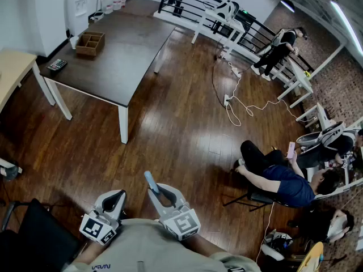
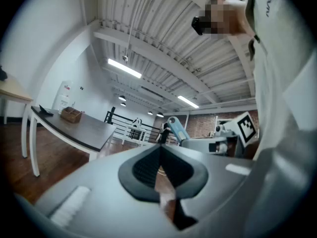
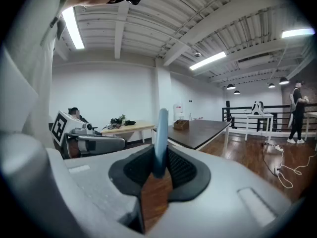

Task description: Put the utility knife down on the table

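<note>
Between the jaws of the right gripper (image 3: 159,165): blue utility knife (image 3: 161,130), clamped, standing upright.
Left gripper (image 2: 159,168): jaws pressed together, empty.
Surface (image 1: 113,61): dark table, well apart from the 2 grippers.

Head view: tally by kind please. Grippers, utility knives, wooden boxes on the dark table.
Grippers: 2, the left gripper and the right gripper
Utility knife: 1, in the right gripper
Wooden box: 1, on the dark table
Total: 4
</note>
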The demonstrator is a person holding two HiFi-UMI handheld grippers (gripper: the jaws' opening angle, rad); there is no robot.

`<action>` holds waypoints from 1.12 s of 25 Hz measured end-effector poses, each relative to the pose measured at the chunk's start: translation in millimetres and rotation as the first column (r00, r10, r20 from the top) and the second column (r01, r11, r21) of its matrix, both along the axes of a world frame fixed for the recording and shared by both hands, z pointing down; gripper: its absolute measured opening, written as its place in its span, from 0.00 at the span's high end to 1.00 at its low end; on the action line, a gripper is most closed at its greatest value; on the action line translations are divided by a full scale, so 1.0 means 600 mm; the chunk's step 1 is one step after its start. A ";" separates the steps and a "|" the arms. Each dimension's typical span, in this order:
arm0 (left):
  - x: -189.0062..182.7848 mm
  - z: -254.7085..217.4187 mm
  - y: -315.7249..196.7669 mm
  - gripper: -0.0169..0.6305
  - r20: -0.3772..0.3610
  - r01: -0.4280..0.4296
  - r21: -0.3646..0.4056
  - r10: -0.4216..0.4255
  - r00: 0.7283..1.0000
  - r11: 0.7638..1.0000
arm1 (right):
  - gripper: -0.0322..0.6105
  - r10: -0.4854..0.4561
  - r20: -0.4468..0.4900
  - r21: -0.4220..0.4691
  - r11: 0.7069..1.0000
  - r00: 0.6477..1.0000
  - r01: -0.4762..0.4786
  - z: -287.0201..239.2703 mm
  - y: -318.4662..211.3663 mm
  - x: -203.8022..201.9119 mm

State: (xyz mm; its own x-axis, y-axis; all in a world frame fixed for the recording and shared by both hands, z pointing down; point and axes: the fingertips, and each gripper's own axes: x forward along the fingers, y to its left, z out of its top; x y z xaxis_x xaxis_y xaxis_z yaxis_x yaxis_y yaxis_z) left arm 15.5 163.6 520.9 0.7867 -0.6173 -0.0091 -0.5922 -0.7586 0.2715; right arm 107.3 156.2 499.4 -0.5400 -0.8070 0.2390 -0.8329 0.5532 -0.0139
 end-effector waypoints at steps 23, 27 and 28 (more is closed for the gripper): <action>-0.318 0.002 -0.342 0.98 0.062 0.357 0.023 -0.357 0.932 0.934 | 0.83 -0.127 -0.040 0.004 0.992 0.991 0.127 0.053 -0.463 -0.219; -0.320 -0.013 -0.464 0.98 0.097 0.388 0.020 -0.388 0.917 0.922 | 0.83 -0.156 -0.040 -0.035 0.987 0.987 0.155 0.068 -0.589 -0.221; -0.315 -0.012 -0.500 0.98 0.110 0.383 0.019 -0.383 0.917 0.923 | 0.83 -0.162 -0.043 -0.044 0.986 0.986 0.160 0.072 -0.622 -0.218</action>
State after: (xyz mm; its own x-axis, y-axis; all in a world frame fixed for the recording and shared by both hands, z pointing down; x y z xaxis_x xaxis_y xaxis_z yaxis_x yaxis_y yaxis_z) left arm -173.7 -136.2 513.6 0.4859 -0.8716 0.0658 -0.8635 -0.4670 0.1905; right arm -23.5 -217.0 542.6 -0.6494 -0.6998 0.2977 -0.7334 0.6798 -0.0021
